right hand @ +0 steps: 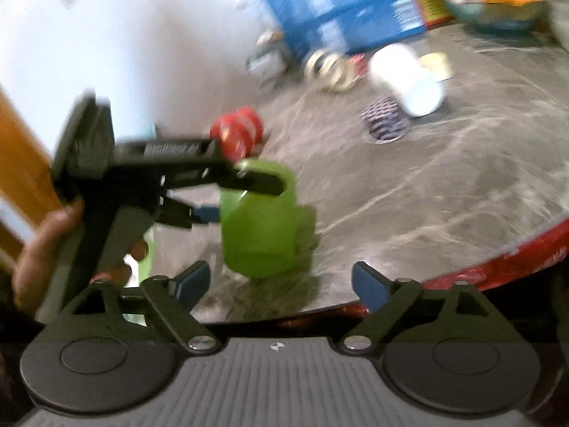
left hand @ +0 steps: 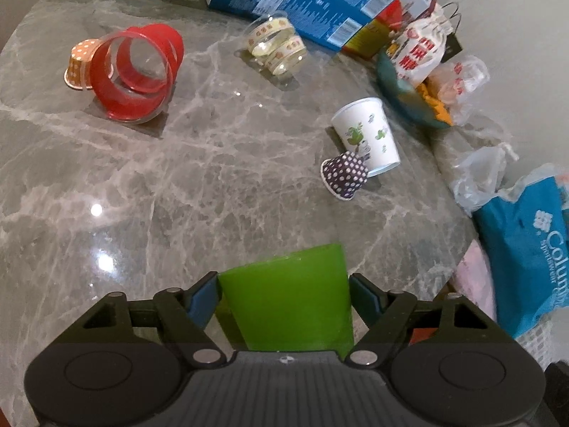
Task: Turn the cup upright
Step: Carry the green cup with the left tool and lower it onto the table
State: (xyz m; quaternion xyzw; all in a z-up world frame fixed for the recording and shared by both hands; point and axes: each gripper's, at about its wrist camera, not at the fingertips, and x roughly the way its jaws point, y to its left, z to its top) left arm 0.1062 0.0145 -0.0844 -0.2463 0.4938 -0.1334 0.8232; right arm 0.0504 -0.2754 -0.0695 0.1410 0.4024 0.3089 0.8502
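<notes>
A green plastic cup (left hand: 288,302) stands on the grey marble table (left hand: 213,163), narrow end up. My left gripper (left hand: 284,293) has its two blue-padded fingers around the cup's sides. In the blurred right wrist view the same cup (right hand: 259,227) stands on the table near its front edge, with the left gripper (right hand: 245,197) reaching in from the left, one finger in front of the cup and one behind. My right gripper (right hand: 281,284) is open and empty, just in front of the cup, above the table edge.
Other cups lie on their sides: a clear red-banded cup (left hand: 138,71) with an orange dotted one (left hand: 80,64), a clear patterned cup (left hand: 277,46), a white cartoon cup (left hand: 370,135), a dark dotted cup (left hand: 343,176). A blue box (left hand: 306,0), a teal bowl of snacks (left hand: 409,96) and bags (left hand: 522,249) line the back and right.
</notes>
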